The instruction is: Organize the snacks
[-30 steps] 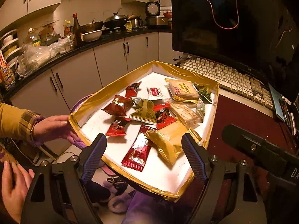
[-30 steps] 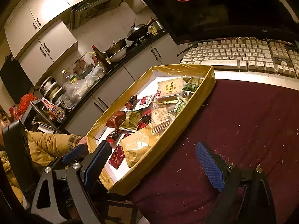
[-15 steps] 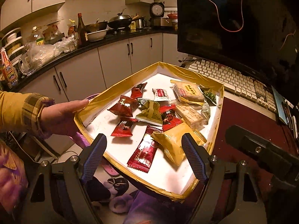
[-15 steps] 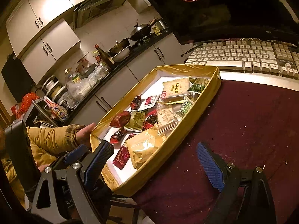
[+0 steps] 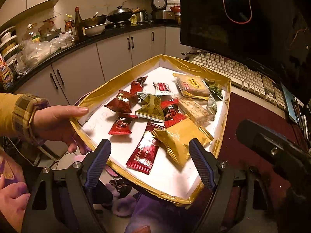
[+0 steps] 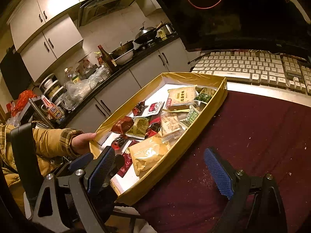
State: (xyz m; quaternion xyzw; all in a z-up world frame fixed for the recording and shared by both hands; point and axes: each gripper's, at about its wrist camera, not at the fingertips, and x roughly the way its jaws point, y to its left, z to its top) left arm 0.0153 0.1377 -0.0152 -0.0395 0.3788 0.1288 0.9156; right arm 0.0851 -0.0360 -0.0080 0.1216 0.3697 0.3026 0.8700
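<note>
A shallow gold-rimmed box (image 5: 226, 97) with a white floor holds several wrapped snacks: a gold packet (image 5: 180, 137), a long red stick packet (image 5: 144, 151), red candies (image 5: 122, 103) and beige cracker packs (image 5: 192, 85). The box (image 6: 202, 120) overhangs the table's left edge. A bare hand (image 5: 56, 122) grips its left rim. My left gripper (image 5: 149, 163) is open and empty above the box's near end. My right gripper (image 6: 161, 172) is open and empty, straddling the box's near right wall.
The box rests on a dark red tablecloth (image 6: 252, 136). A white keyboard (image 6: 252, 68) and a dark monitor (image 5: 243, 19) stand behind it. Kitchen cabinets and a cluttered counter (image 5: 77, 38) lie beyond. The right gripper's body (image 5: 272, 147) shows at right.
The bare hand has moved from beside the box to grip its left rim. The box has shifted slightly toward the table. Both grippers stayed open and nearly still.
</note>
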